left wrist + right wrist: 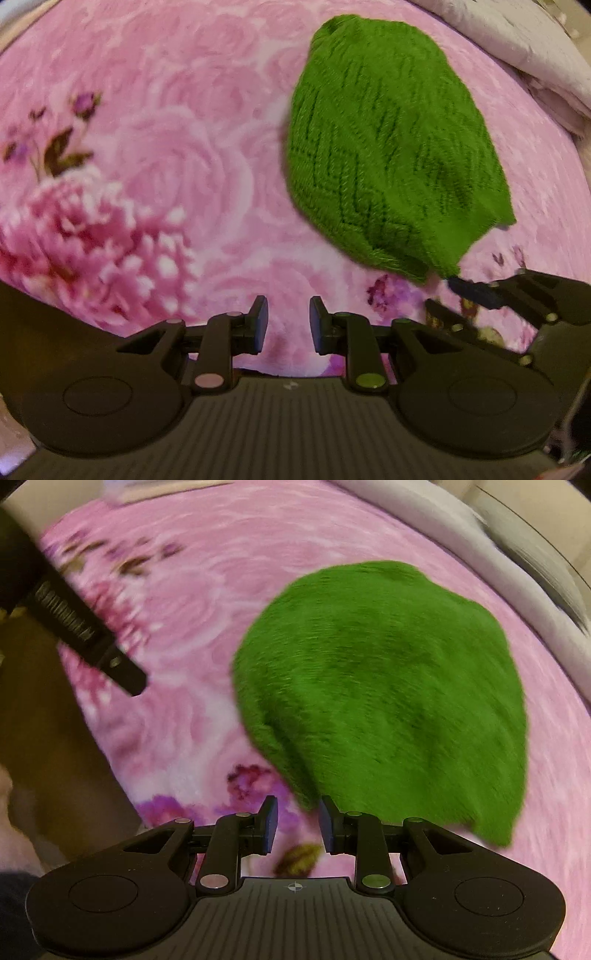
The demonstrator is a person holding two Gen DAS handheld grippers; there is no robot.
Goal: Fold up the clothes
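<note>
Just ahead of the parted, empty jaws of the right gripper (295, 825), a green knit (388, 701) is lying on the pink blanket (177, 627), the left gripper (289, 322) likewise gaping, so any pinch is wanting one edge only.

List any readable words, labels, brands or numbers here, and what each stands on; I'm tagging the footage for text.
No readable text.
Left gripper base: a small pale mark, too small to read.
Right gripper base: a small crosshair sign, no lettering.
Green knit garment and pink floral blanket: no label or print wording visible.
</note>
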